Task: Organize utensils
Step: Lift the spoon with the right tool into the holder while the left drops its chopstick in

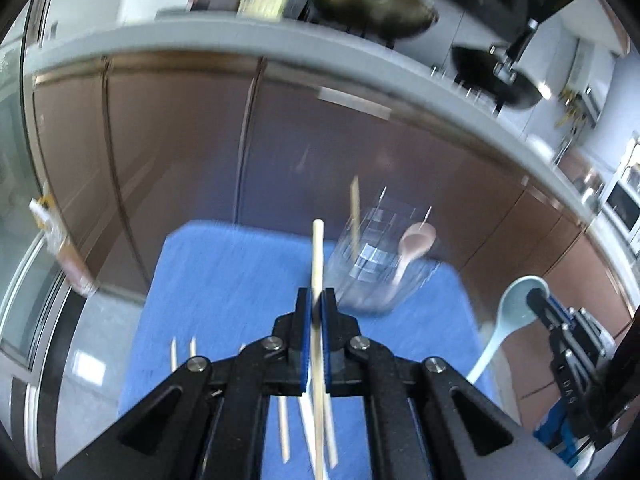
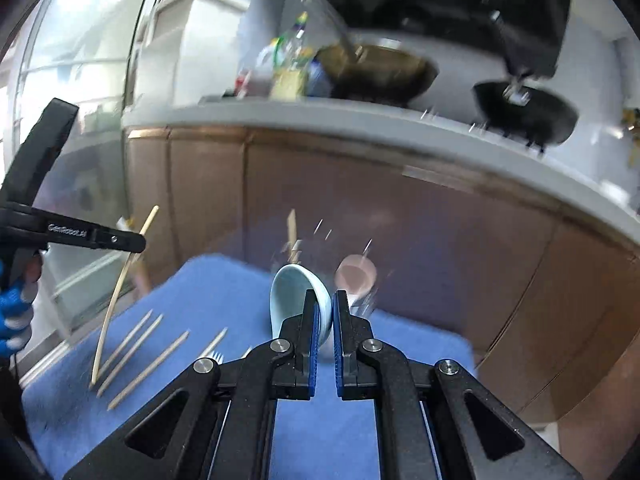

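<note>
My left gripper (image 1: 319, 300) is shut on a pale wooden chopstick (image 1: 317, 256), held in the air above the blue mat (image 1: 224, 280). It also shows in the right wrist view as the left gripper (image 2: 140, 242) with its chopstick (image 2: 116, 300). My right gripper (image 2: 325, 300) is shut on a light blue ceramic spoon (image 2: 290, 288), seen from the left wrist view as the spoon (image 1: 512, 304) in the right gripper (image 1: 538, 300). A clear container (image 1: 372, 268) at the mat's far side holds a pink spoon (image 1: 418, 240) and one chopstick (image 1: 355, 208).
Several loose chopsticks (image 2: 136, 344) and a fork (image 2: 218, 356) lie on the mat's near left part. Beyond the mat stand brown cabinet doors (image 1: 180, 140) under a grey counter (image 1: 240, 38) that carries a wok (image 1: 372, 4), a black pan (image 1: 496, 76) and bottles (image 2: 288, 68).
</note>
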The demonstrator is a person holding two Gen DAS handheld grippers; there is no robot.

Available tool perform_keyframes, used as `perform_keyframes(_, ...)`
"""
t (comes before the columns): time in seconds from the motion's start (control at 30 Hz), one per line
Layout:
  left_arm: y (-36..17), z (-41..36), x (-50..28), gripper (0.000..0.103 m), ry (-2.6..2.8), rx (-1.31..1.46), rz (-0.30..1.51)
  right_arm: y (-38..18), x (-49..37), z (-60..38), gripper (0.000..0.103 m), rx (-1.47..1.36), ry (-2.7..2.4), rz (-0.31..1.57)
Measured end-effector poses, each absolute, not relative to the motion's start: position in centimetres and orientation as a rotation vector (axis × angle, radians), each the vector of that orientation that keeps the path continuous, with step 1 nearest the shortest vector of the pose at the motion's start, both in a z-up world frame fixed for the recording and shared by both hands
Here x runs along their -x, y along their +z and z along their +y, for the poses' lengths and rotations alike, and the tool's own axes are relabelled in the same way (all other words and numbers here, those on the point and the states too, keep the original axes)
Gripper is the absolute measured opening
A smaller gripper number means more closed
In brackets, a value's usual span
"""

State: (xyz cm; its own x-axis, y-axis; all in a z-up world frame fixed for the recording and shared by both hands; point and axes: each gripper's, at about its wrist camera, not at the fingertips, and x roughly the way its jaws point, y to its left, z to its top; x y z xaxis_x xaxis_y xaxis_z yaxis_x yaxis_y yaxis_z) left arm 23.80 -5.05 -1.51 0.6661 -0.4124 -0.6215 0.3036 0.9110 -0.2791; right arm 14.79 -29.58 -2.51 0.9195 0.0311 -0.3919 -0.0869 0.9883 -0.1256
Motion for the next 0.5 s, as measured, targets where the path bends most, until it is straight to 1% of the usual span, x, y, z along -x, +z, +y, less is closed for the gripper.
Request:
perform_keyframes(0.17, 2.5, -8.0, -26.2, 0.004, -0.431, 0.194, 0.622, 0.4, -17.2, -30.5, 0.006, 0.126, -0.035, 0.294)
perform_keyframes(0.27, 3.9, -9.6, -27.7, 0.004, -0.444, 0.227, 0.563, 1.4, -19.1, -30.7, 0.006, 0.136, -0.095, 0.242)
perform_keyframes(0.4, 4.3, -11.6, -30.8, 0.004, -0.436, 0.285, 0.493, 1.2, -21.9, -30.9, 0.006, 0.154, -0.140, 0.200)
perform_keyframes(0.5, 3.4, -13.0, -33.0, 0.004, -0.404, 0.311, 0.444, 0.2, -23.8, -31.0, 0.006, 0.175, -0.159, 0.181)
